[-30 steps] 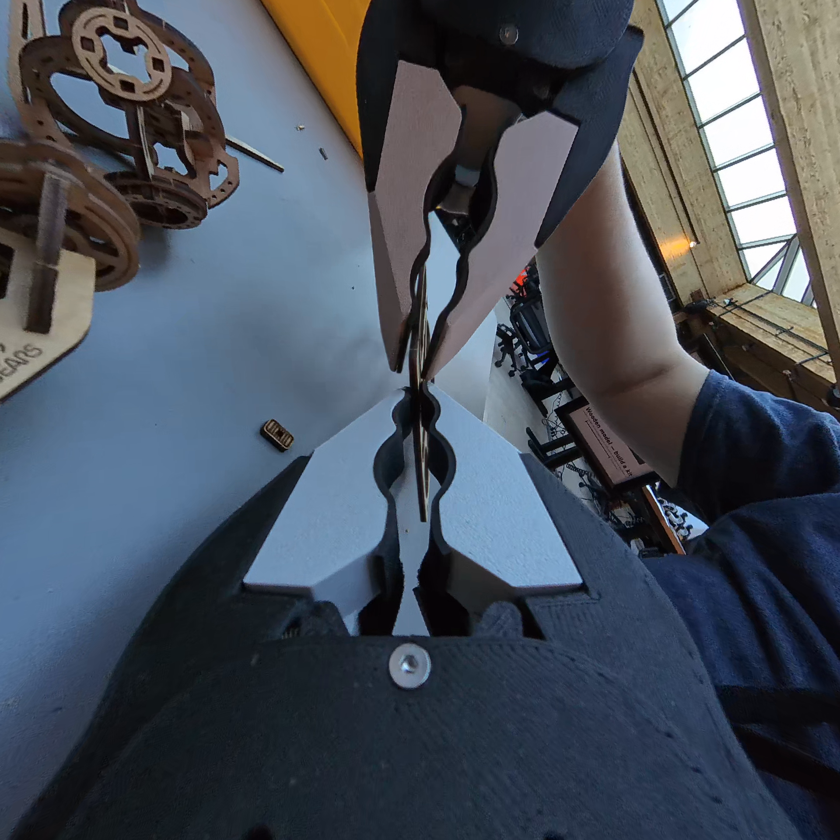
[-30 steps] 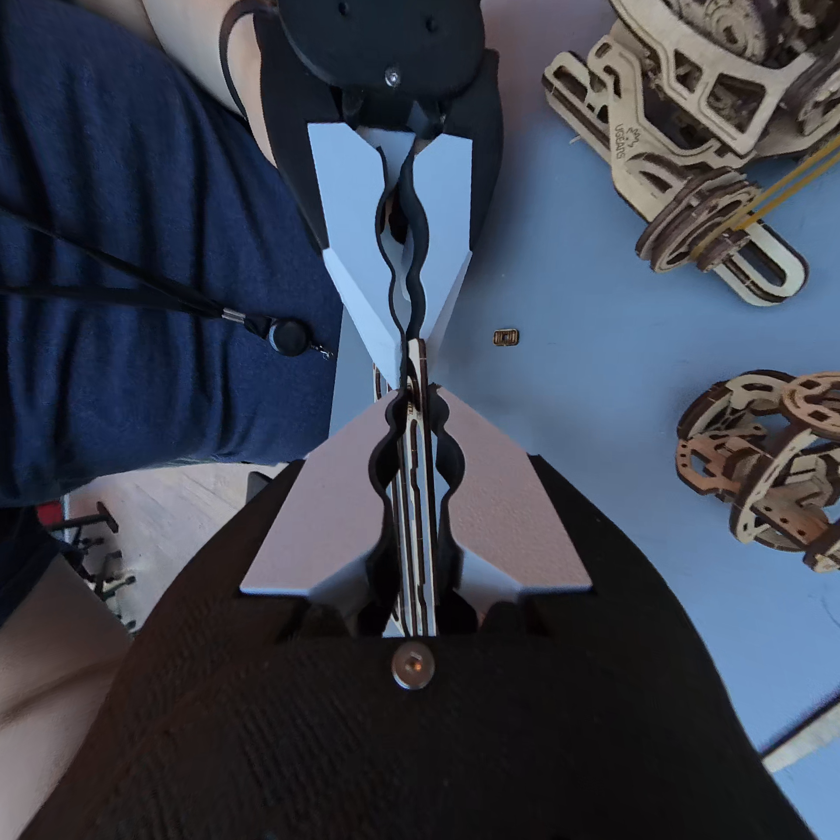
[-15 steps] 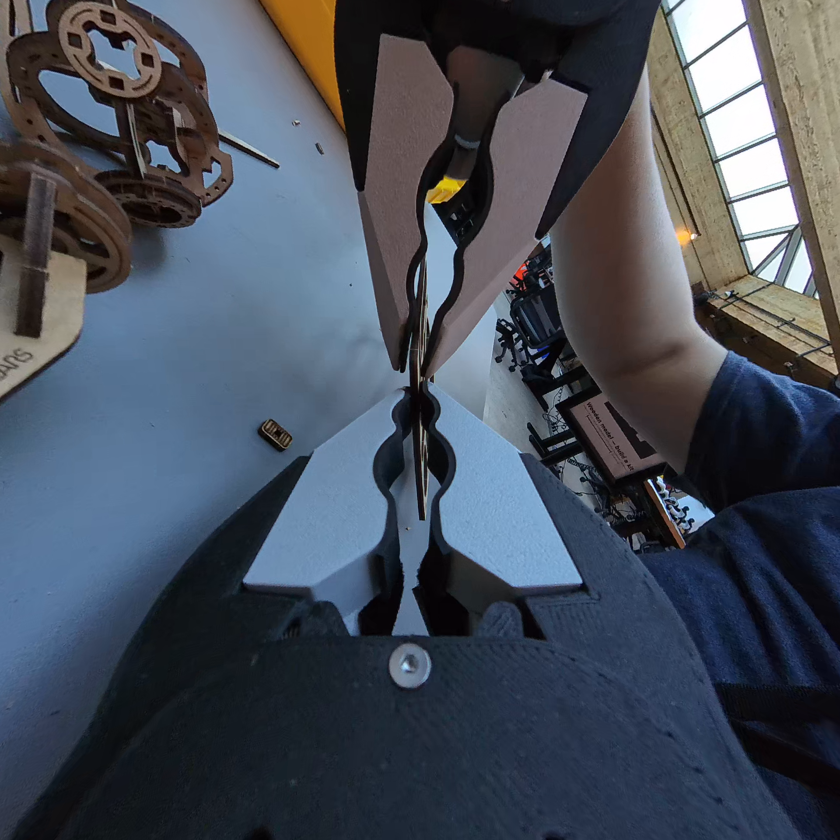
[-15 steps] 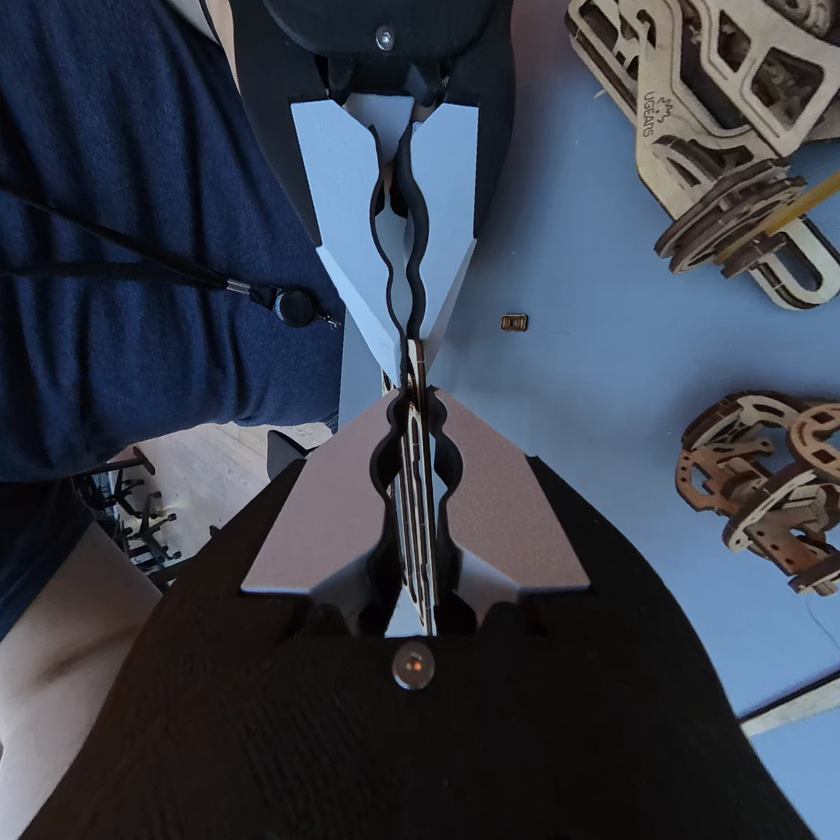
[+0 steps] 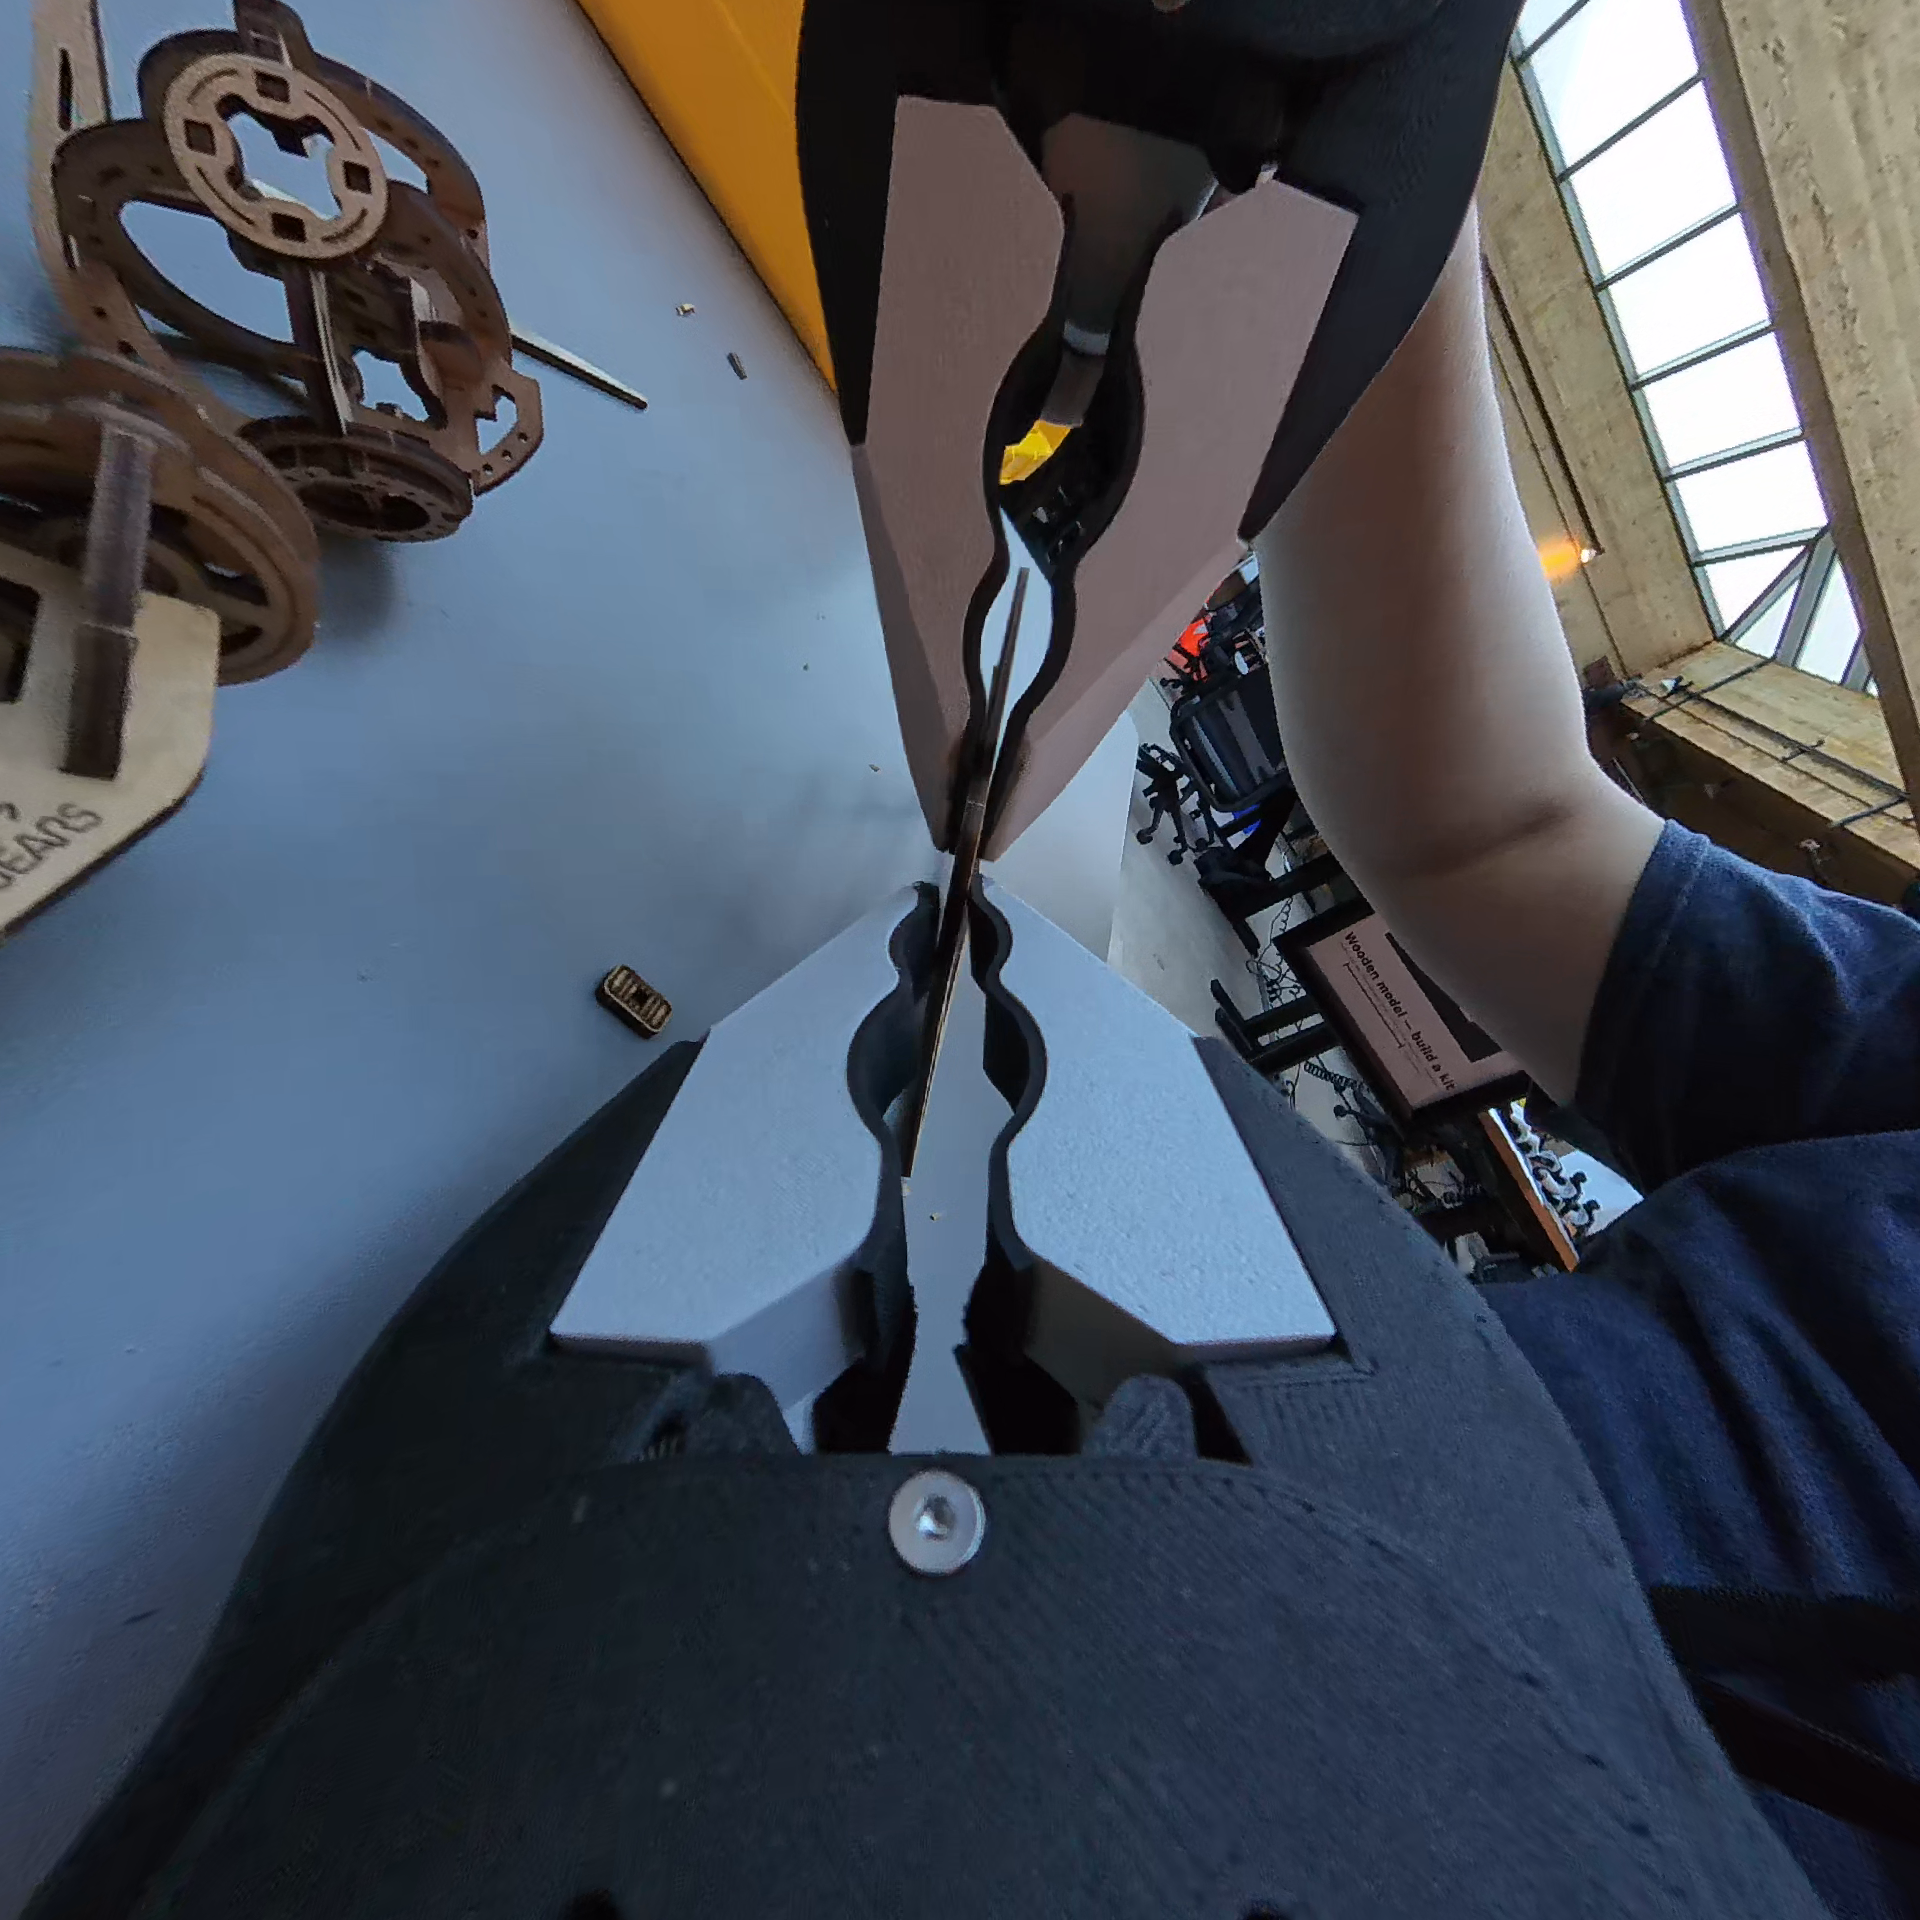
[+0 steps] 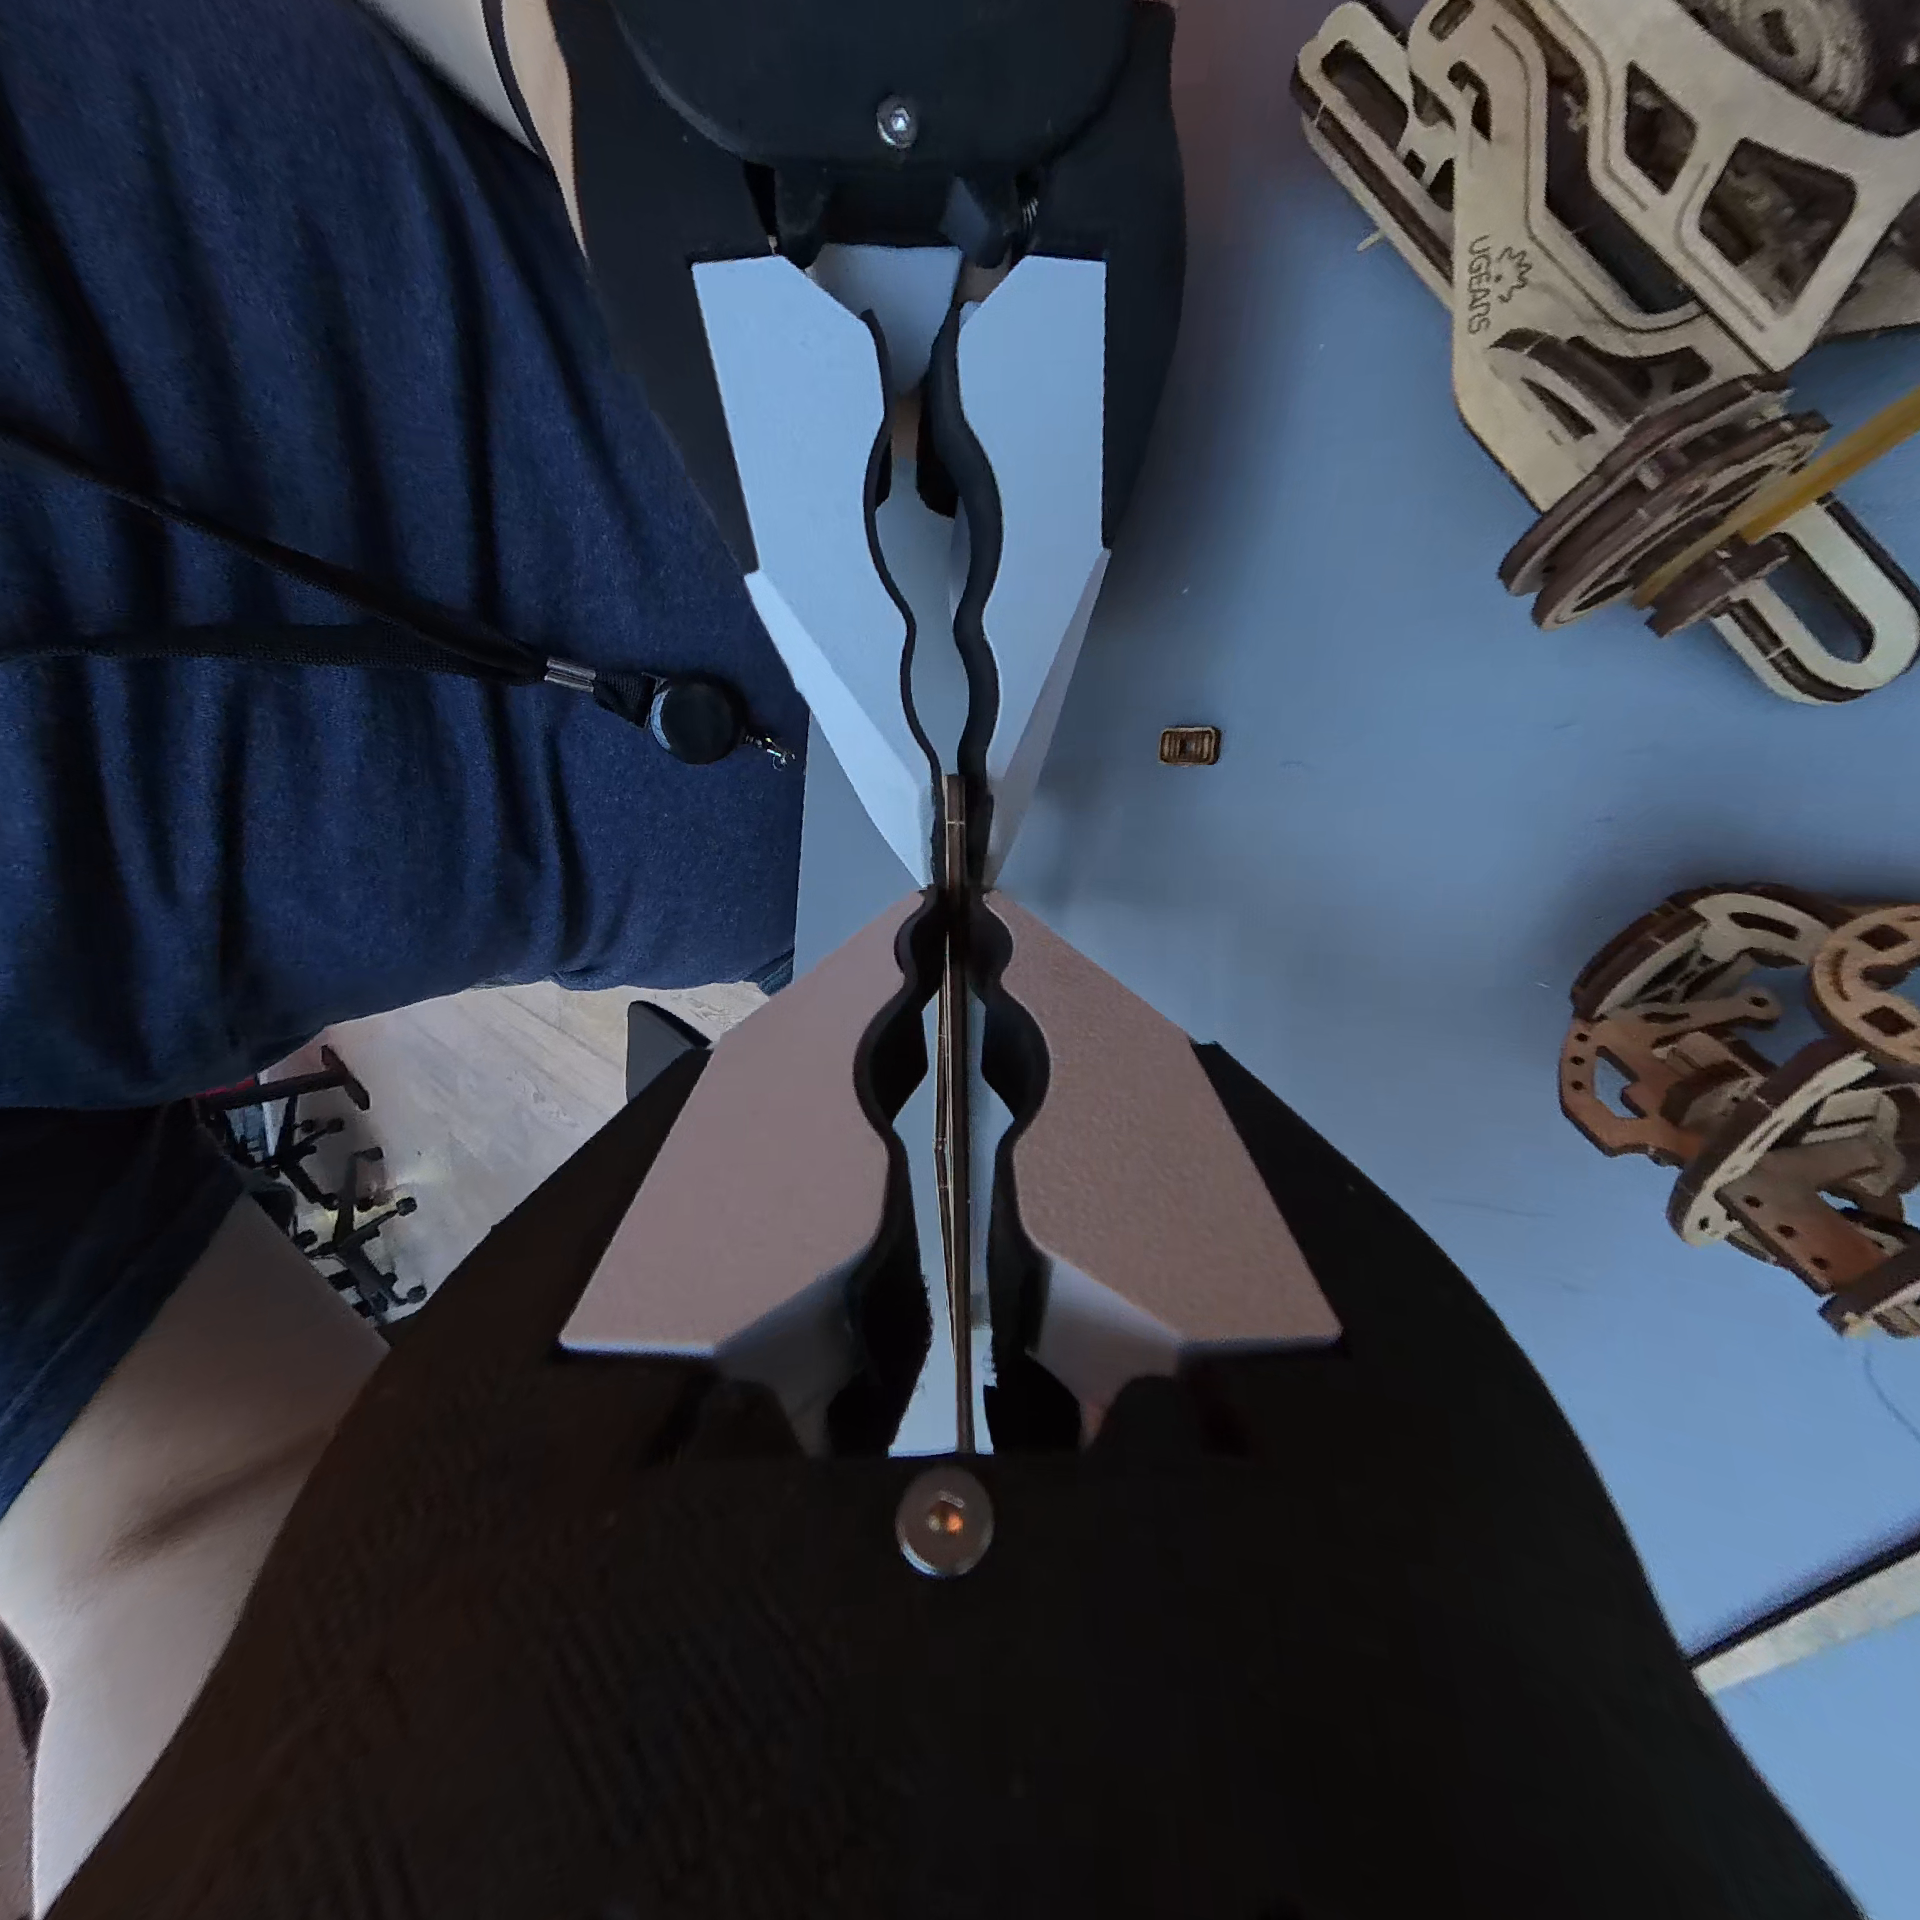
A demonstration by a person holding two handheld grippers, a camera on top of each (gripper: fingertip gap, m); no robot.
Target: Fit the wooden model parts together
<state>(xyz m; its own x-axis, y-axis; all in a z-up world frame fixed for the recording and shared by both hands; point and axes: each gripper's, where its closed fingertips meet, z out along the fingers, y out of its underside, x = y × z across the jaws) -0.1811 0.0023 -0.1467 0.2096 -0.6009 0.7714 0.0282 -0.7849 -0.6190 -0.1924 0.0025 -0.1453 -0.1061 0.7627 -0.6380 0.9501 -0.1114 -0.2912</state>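
Each camera is sitting just behind its own gripper, looking forward along the fingers at very close range. The left wrist view is facing the right gripper point(image 5: 971, 847) tip to tip, with the blue worktop point(image 5: 436, 831) stretching off to its left. The right wrist view is facing the left gripper point(image 6: 956, 862), worktop point(image 6: 1403, 831) to its right. Both are sharing the small wooden piece point(image 5: 632, 1001) point(image 6: 1189, 746) lying beside the meeting tips.

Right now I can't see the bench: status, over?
Left gripper and right gripper tip to tip, both shut on thin wooden part. Nothing between them. Small loose piece lies clear on table.
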